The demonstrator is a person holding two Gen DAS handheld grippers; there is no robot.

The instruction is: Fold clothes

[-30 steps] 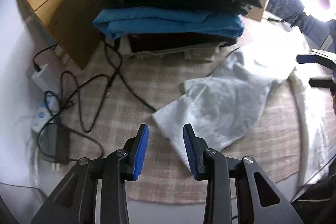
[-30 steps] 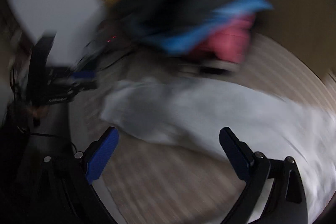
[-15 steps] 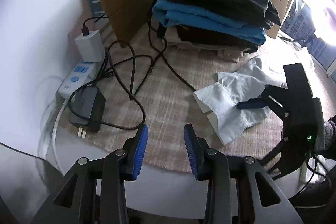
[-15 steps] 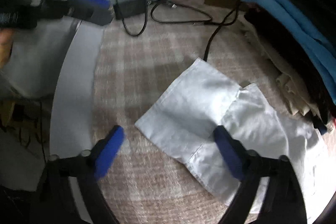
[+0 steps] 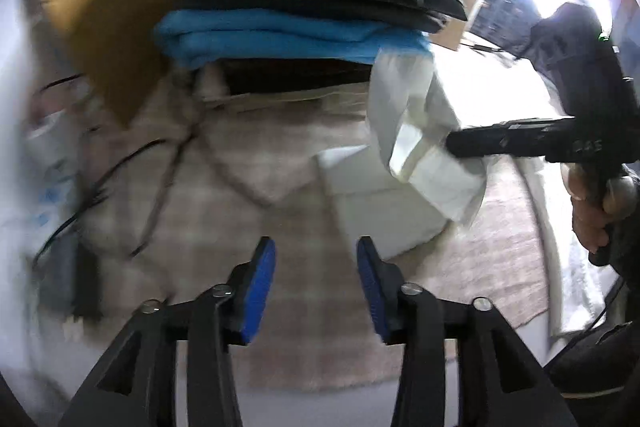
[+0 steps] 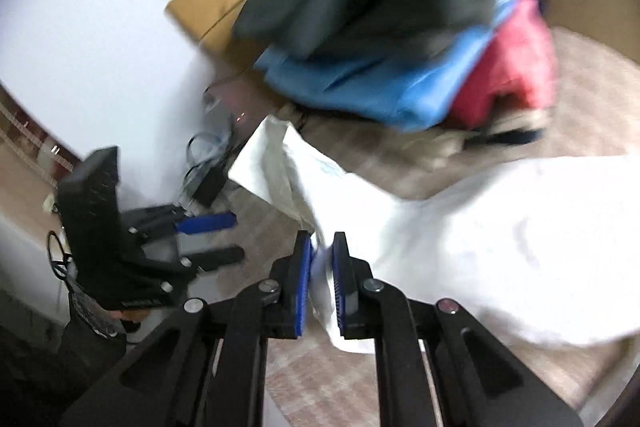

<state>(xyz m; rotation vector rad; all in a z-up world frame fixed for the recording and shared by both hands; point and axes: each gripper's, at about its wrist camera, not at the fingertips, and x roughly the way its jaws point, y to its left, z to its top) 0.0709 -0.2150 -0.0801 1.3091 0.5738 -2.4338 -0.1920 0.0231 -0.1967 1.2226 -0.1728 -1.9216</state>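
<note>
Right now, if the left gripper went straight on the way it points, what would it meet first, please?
Probably the checked mat just ahead of the left gripper, whose empty jaws are opening. The white garment lies slightly to the right; blur leaves depth uncertain.

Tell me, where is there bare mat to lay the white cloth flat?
Bare checked mat lies between the left gripper and the white garment. Crowded: cables at the left edge, the folded stack behind.

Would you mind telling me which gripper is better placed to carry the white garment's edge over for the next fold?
Right, I think. The right gripper is closing on the white garment, cloth between its pads, while the left gripper, opening, hangs empty over the checked cloth.
</note>
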